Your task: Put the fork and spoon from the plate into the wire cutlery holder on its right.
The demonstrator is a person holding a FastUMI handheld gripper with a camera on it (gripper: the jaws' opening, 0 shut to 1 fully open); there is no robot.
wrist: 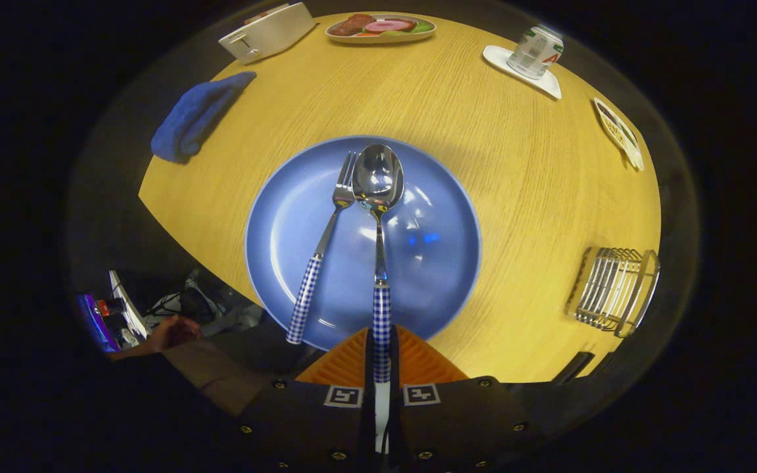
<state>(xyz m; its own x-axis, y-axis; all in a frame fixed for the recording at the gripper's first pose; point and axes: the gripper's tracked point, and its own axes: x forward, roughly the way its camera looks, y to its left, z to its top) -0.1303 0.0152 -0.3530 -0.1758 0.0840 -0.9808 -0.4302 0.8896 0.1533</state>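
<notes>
Two fingers of our gripper (pixel 382 358) are clamped on the spoon (pixel 378 197) handle above the plate (pixel 444 263); we should lift straight up, clearing the fork (pixel 326 243), then swing toward the wire cutlery holder (pixel 615 289).

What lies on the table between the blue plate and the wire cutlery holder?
Nothing: in the gripper view only bare wooden table separates the plate from the holder. The gripper is shut on the spoon.

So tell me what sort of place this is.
Probably a dining table set for a meal: a plate with fork and spoon, a toaster. The gripper fingers are shut on the spoon's handle.
</notes>
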